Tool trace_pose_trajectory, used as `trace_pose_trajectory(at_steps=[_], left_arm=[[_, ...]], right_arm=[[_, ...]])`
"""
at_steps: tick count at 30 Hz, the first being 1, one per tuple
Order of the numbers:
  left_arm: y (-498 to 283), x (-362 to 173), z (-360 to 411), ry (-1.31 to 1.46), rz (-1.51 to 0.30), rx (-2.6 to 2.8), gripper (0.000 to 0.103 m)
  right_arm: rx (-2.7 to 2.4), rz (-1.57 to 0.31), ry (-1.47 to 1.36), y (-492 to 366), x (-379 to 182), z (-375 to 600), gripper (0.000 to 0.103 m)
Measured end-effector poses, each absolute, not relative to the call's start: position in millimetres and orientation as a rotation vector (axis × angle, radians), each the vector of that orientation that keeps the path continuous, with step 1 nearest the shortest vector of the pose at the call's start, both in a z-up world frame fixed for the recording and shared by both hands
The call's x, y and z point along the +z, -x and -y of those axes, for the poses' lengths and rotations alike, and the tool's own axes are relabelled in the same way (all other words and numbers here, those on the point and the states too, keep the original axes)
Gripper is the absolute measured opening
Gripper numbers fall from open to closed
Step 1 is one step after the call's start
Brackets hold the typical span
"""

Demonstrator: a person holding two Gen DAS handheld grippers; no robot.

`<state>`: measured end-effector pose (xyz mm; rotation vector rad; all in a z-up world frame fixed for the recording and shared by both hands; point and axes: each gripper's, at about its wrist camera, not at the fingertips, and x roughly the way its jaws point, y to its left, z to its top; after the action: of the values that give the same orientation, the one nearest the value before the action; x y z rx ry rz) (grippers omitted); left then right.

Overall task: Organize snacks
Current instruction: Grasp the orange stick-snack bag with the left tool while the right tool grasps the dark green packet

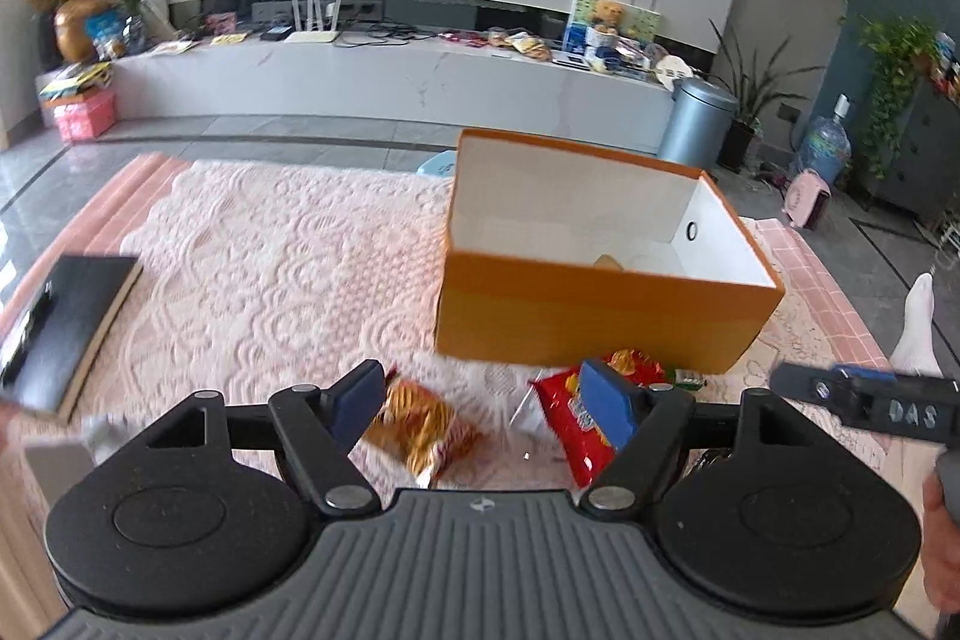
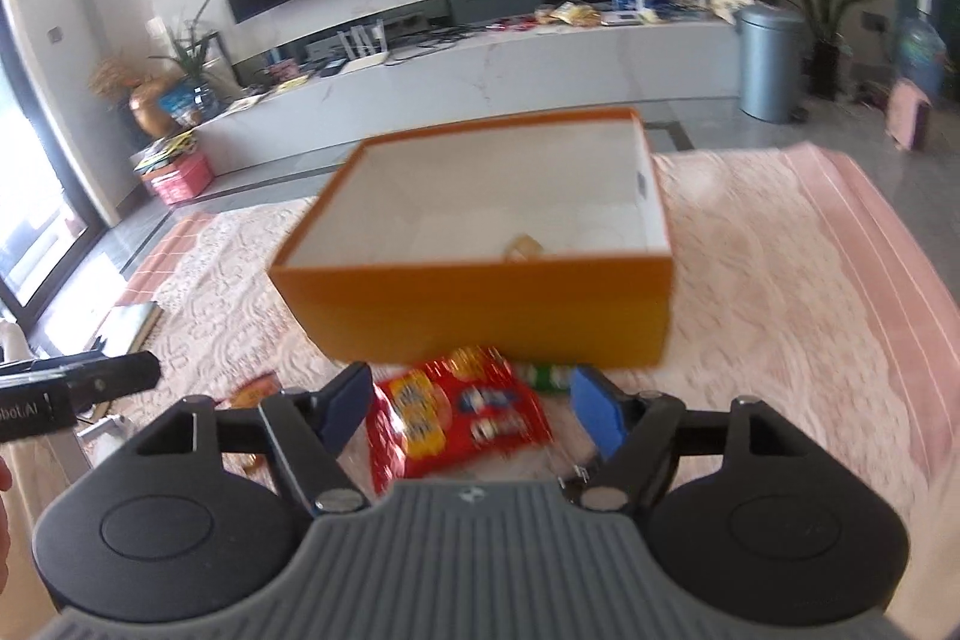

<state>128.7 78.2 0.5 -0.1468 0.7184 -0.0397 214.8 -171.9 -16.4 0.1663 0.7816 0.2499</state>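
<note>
An open orange box (image 1: 600, 322) stands on a pink lace cloth (image 1: 270, 244); its white inside shows a small tan item (image 2: 523, 246) near the front wall, too blurred to name. Just in front of the box lie the loose snacks: a red pack (image 2: 456, 415), an orange-yellow pack (image 1: 423, 430) to its left, and a small green wrapper (image 2: 549, 377) right at the foot of the box.

The left gripper (image 1: 480, 400) hangs over these packs with its jaws wide apart and nothing between the blue pads (image 1: 609, 403); the orange-yellow pack lies below the left pad, the red pack below the right. The right gripper (image 2: 471, 403) also stands open and empty, the red pack on the cloth beneath the gap. Each gripper's tip shows at the edge of the other's view.

A black book (image 1: 72, 322) lies on the cloth well to the left
</note>
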Motion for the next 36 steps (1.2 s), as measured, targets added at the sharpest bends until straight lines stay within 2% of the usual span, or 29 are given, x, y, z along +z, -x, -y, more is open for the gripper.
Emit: trace_pose_trajectory(at_steps=[6, 8, 13, 28, 36], left_arm=[[-121.9, -42.2, -98.4, 0.319, -0.738, 0.031, 0.088], [-122.3, -57.1, -104.9, 0.350, -0.751, 0.050, 0.088], [-128.8, -85.0, -116.6, 0.417, -0.749, 0.099, 0.088], [-160.6, -119.8, -117.4, 0.442, -0.742, 0.120, 0.089], [-171.4, -127.9, -121.1, 0.450, -0.725, 0.132, 0.090]], right_arm=[[0.190, -0.758, -0.089, -180.0, -59.7, 176.7, 0.070], [0.184, -0.775, -0.067, -177.0, -75.8, 176.4, 0.065], [0.161, -0.795, -0.022, -177.3, -106.1, 178.0, 0.062], [0.165, -0.789, 0.035, -198.5, -134.4, 167.4, 0.061], [0.157, -0.784, 0.108, -202.6, -142.3, 156.8, 0.056]])
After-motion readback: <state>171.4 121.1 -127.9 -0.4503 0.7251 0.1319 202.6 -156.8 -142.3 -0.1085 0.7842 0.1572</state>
